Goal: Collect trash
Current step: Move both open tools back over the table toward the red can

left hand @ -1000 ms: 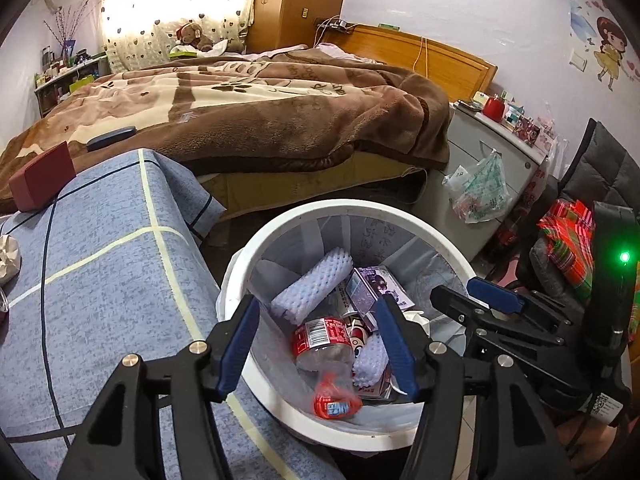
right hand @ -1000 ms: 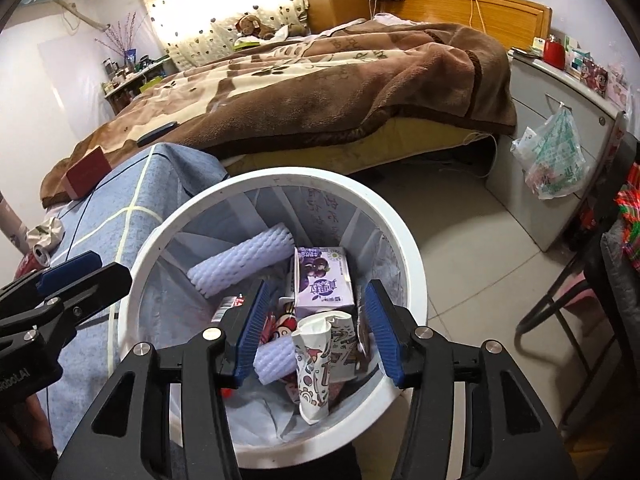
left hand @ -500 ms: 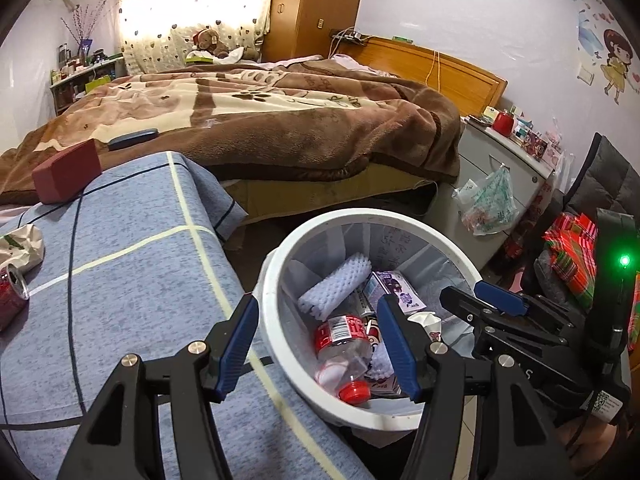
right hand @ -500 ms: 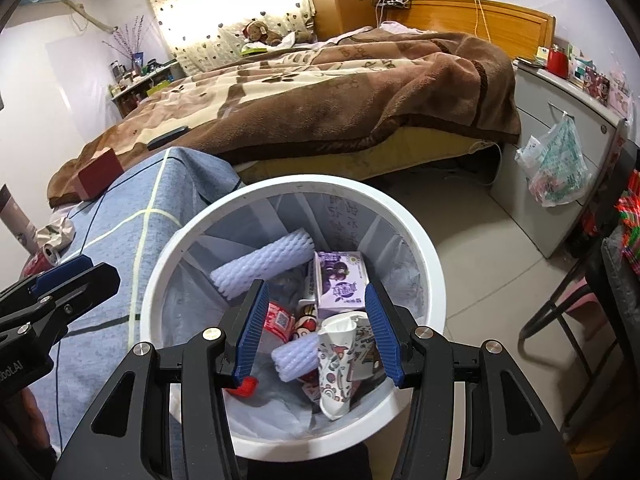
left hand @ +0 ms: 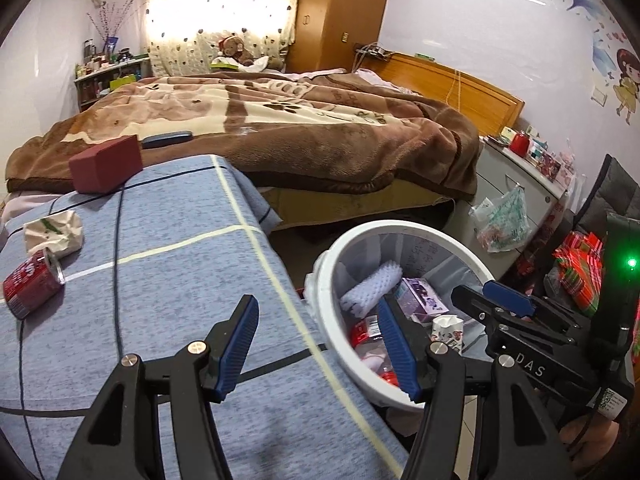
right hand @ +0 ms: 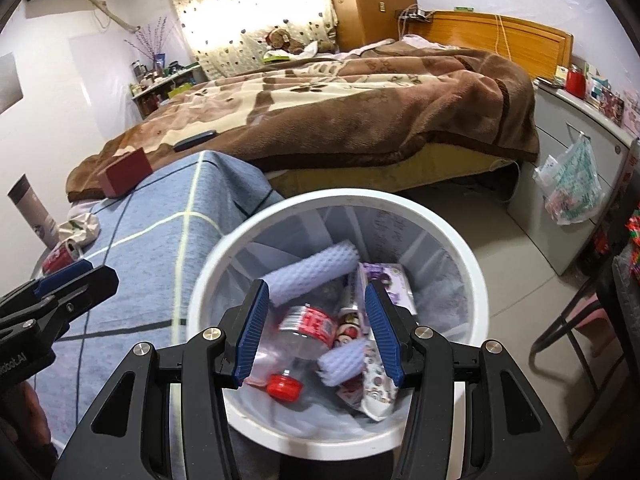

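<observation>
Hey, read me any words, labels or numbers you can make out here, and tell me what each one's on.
"DAS": on the right gripper body.
"obot.AI", start cut off: on the left gripper body.
Can, bottle label, purple carton, liner print: too blurred to read.

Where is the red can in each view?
Left wrist: the red can lies on its side at the far left, on the blue cloth.
Right wrist: the can is at the left edge, partly behind the left gripper.
Shared landmark: the crumpled paper beside it.
</observation>
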A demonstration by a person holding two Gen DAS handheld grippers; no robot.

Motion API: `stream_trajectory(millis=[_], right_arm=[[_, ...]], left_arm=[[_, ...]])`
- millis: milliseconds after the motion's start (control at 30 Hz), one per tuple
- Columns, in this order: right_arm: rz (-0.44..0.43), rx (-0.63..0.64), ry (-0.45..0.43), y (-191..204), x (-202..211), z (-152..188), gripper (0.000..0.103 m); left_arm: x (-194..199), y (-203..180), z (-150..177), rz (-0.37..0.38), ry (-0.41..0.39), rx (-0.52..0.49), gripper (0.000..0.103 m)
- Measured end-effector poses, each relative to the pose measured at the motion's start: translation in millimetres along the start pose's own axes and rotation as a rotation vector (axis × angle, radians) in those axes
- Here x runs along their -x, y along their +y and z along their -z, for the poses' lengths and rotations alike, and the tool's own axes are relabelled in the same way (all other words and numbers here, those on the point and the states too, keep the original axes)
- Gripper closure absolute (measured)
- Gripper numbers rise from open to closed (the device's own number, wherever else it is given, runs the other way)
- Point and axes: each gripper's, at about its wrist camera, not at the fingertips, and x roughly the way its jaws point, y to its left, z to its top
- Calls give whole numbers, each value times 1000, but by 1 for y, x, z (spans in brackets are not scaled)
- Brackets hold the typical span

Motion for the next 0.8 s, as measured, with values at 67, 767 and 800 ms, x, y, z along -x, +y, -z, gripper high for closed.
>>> stream_trajectory(millis=[67, 767, 800], right_arm=[[-11, 11, -7, 9, 0, -1, 51], [-146, 150, -27, 98, -7, -5, 51], [-153, 159, -24, 104, -9, -5, 51]], left_arm=[[4, 6, 1, -8, -7, 5, 39], [55, 107, 17, -177, -71, 125, 38], [57, 112, 18, -185, -72, 133, 38]])
